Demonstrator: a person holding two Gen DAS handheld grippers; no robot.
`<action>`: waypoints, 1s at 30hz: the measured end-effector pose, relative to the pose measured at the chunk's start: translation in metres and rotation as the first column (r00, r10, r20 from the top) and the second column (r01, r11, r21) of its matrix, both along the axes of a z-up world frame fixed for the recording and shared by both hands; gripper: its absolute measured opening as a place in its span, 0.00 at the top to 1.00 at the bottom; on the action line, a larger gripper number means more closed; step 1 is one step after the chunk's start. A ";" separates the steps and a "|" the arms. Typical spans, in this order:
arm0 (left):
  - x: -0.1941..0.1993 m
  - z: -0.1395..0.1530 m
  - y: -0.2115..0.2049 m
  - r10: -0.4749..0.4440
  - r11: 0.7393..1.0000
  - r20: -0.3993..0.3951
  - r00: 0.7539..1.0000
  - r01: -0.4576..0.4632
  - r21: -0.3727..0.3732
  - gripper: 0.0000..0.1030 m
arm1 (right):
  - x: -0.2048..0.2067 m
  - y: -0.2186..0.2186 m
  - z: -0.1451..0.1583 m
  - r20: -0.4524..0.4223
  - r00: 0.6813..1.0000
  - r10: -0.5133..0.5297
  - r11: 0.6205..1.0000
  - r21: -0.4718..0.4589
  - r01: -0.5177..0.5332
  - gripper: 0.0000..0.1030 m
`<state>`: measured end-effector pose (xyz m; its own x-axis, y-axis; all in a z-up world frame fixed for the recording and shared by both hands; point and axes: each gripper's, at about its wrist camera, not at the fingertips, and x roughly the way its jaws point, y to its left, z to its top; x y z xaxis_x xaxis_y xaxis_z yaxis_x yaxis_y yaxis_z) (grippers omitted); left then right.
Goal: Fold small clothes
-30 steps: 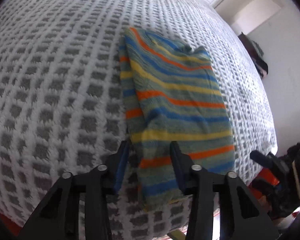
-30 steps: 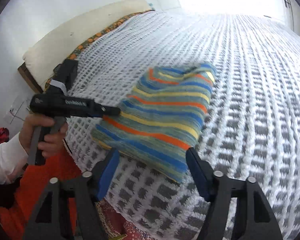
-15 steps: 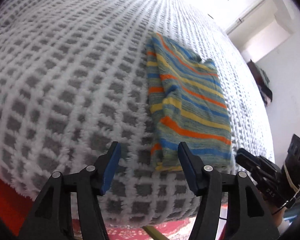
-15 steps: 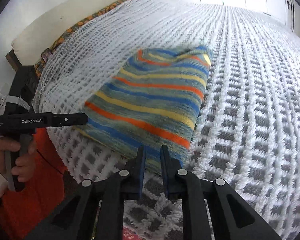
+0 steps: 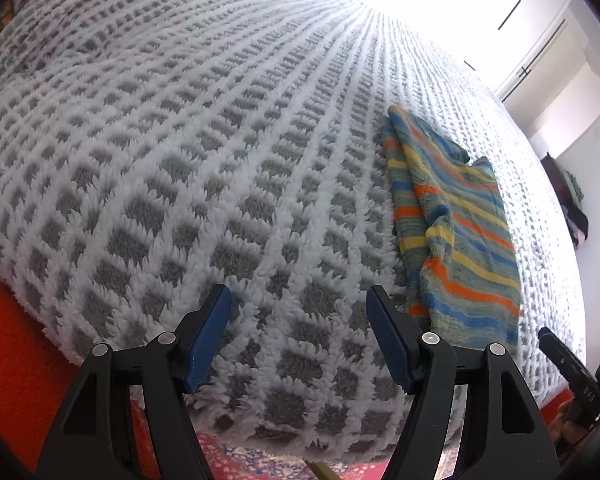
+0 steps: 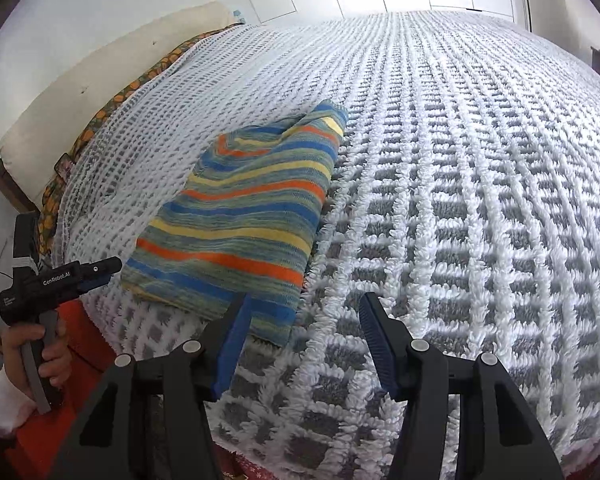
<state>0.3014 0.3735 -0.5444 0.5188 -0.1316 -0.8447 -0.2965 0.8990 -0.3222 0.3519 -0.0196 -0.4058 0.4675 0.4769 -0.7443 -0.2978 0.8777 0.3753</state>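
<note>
Both the left gripper (image 5: 298, 312) and right gripper (image 6: 302, 320) are opening, empty, beside the folded striped cloth (image 6: 244, 216); a careless sweep of the fingers could snag and unfold it.

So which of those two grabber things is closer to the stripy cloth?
Right. The right gripper has one of its opening fingers over the striped cloth near corner; the left gripper, fingers opening too, sits off its side above the blanket.
</note>
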 end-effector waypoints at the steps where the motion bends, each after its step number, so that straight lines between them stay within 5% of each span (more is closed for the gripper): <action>1: -0.003 0.002 0.004 0.002 1.000 -0.004 1.000 -0.002 -0.002 0.30 | -0.002 0.003 -0.002 0.002 1.000 0.005 1.000 -0.003 -0.005 0.45; 7: -0.007 0.004 0.012 0.022 0.998 -0.001 1.000 -0.022 -0.066 0.30 | -0.007 0.014 -0.004 0.005 1.000 0.017 1.000 0.006 -0.017 0.45; 10: 0.003 0.007 0.016 0.004 0.987 0.008 1.000 -0.003 -0.162 0.30 | -0.005 0.008 -0.002 -0.005 1.000 0.005 0.999 0.053 -0.005 0.45; 15: 0.061 0.023 0.002 -0.178 0.950 0.020 0.984 0.177 -0.258 0.15 | 0.028 -0.006 -0.001 -0.058 0.998 -0.004 0.982 0.186 0.015 0.45; 23: 0.154 -0.018 -0.044 -0.312 0.937 -0.138 0.940 0.281 -0.206 0.15 | 0.136 0.018 -0.032 -0.218 0.972 0.093 0.959 0.280 -0.029 0.37; 27: 0.165 -0.023 -0.065 -0.376 0.913 -0.134 0.917 0.341 -0.226 0.15 | 0.176 0.031 -0.069 -0.313 0.946 0.077 0.948 0.317 0.027 0.41; 28: 0.166 -0.024 -0.070 -0.386 0.908 -0.138 0.912 0.349 -0.234 0.17 | 0.183 0.036 -0.075 -0.327 0.940 0.100 0.933 0.359 0.026 0.48; 30: 0.169 -0.028 -0.077 -0.386 0.910 -0.143 0.911 0.351 -0.220 0.52 | 0.189 0.047 -0.086 -0.363 0.922 0.132 0.923 0.384 0.019 0.65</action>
<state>0.4703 0.2966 -0.5723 0.2449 -0.4472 -0.8603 -0.0234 0.8843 -0.4663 0.5408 0.0277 -0.4914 0.1526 0.7706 -0.6188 -0.1131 0.6357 0.7636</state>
